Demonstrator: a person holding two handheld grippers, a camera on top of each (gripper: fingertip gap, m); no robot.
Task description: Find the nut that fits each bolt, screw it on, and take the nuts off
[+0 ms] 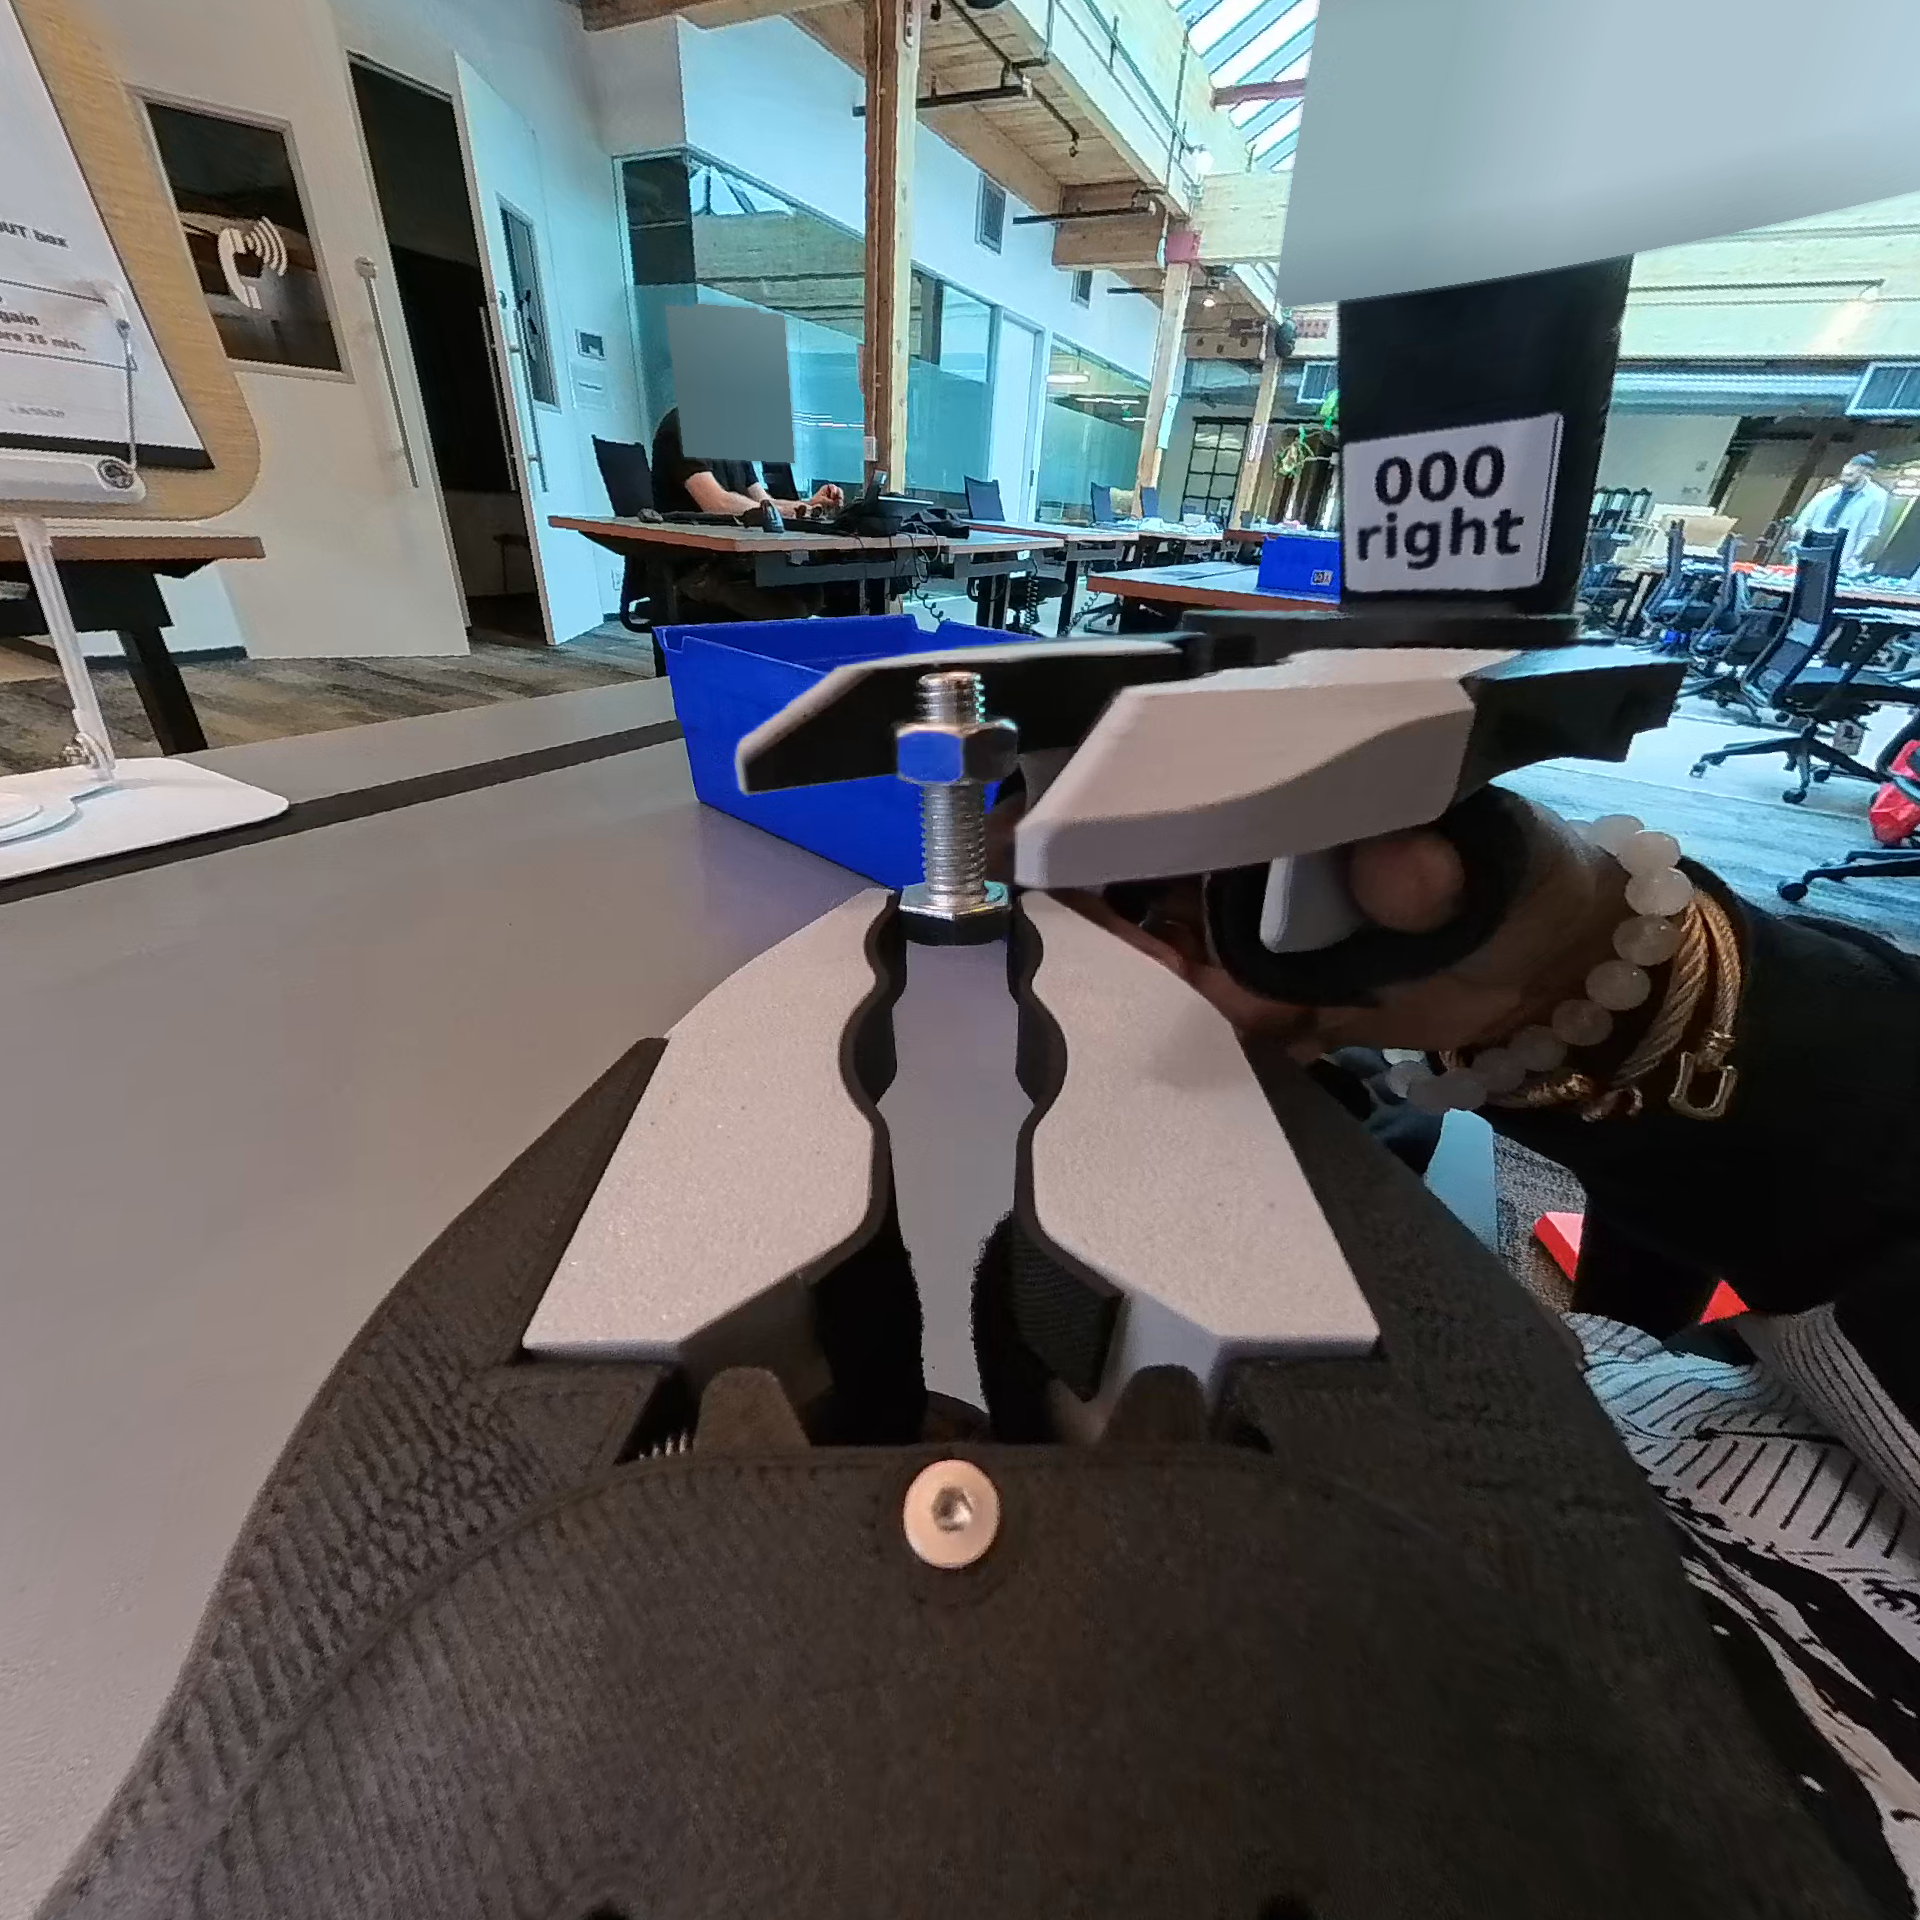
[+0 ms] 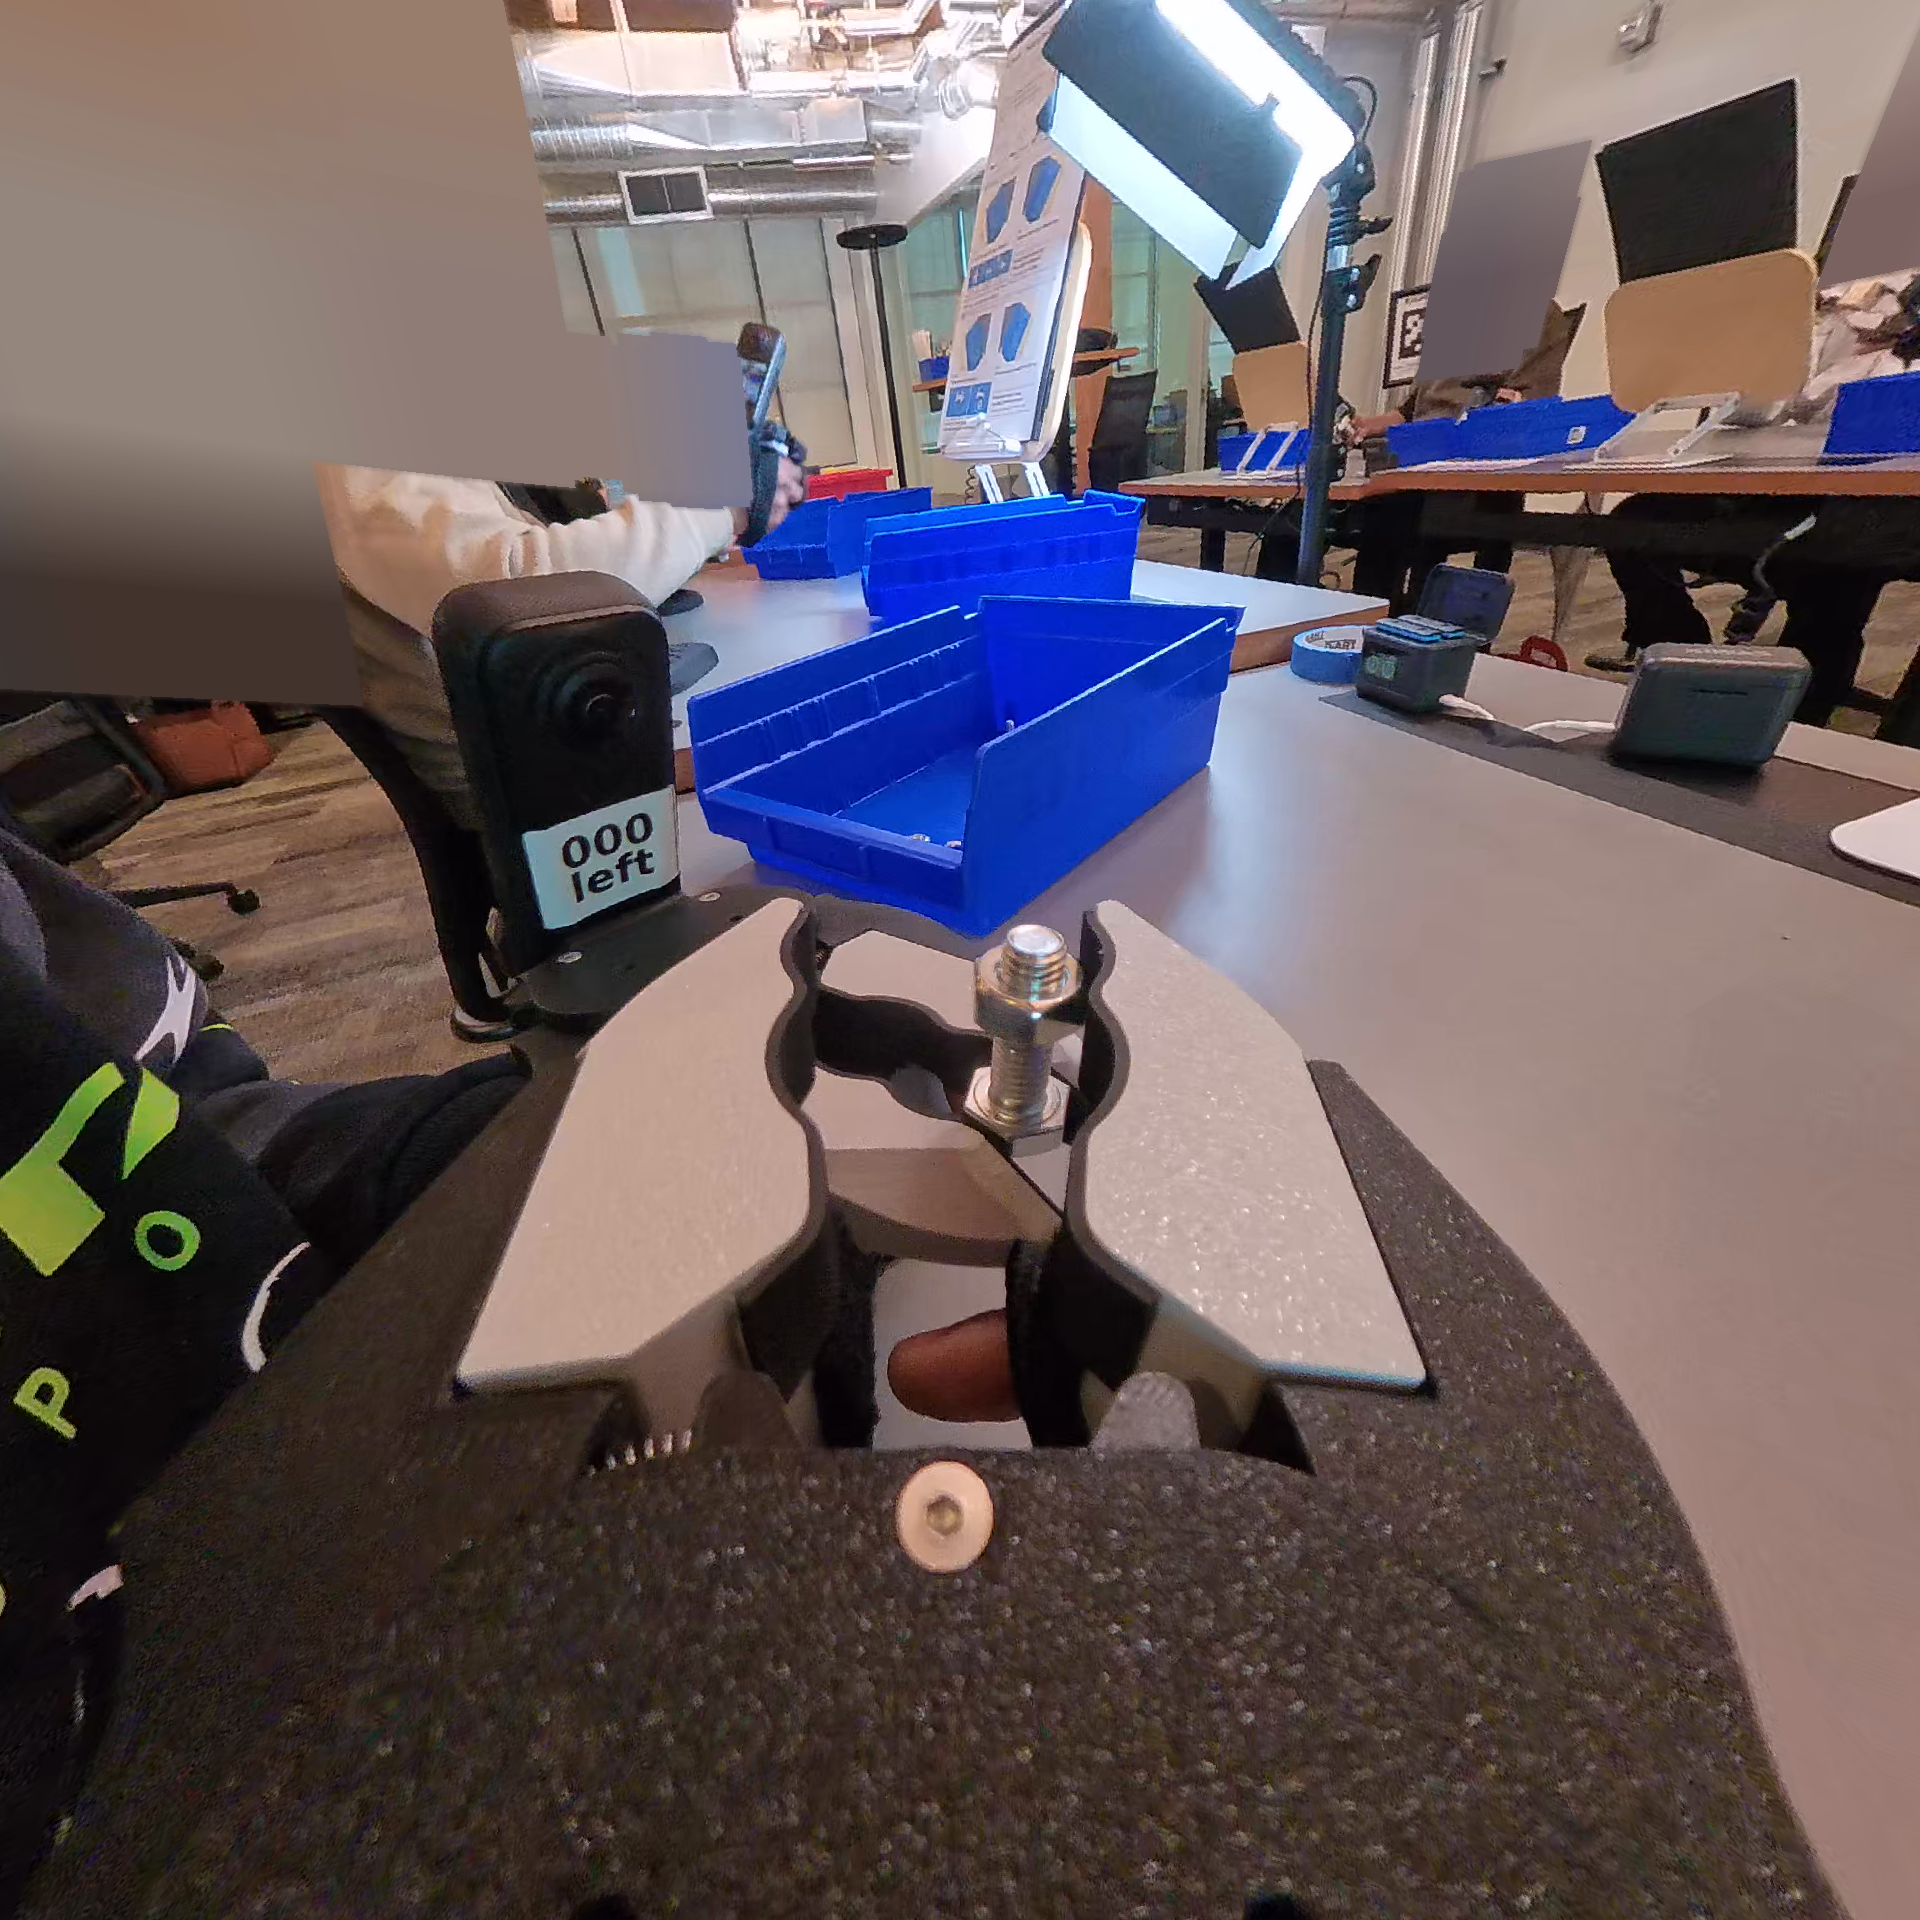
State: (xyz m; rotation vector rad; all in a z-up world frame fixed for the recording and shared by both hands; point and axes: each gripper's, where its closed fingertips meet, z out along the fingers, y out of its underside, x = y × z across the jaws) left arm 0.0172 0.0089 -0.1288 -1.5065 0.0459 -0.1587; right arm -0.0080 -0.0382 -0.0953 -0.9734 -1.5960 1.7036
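A silver bolt (image 1: 954, 831) stands upright on the grey table (image 1: 312, 1039), thread end up. A silver hex nut (image 1: 956, 750) sits on its thread near the top. My left gripper (image 1: 954, 920) is shut on the bolt's hex head and holds it low over the table. My right gripper (image 1: 894, 800) comes in from the right at nut height, open, one finger on each side of the nut. In the right wrist view the nut (image 2: 1023, 997) sits close against the right-hand finger (image 2: 1195, 1091), while the left-hand finger (image 2: 675, 1122) stands well clear. The left gripper (image 2: 1013, 1127) shows below, closed on the bolt (image 2: 1018, 1070).
A blue bin (image 2: 1081, 790) stands just behind the bolt, also in the left wrist view (image 1: 769, 717), with small metal parts (image 2: 935, 836) inside. A sign stand (image 1: 125, 810) is at far left. A blue tape roll (image 2: 1325, 652) and dark cases (image 2: 1704, 701) lie far right. The left gripper's tips are roughly 6 centimetres from the right gripper's.
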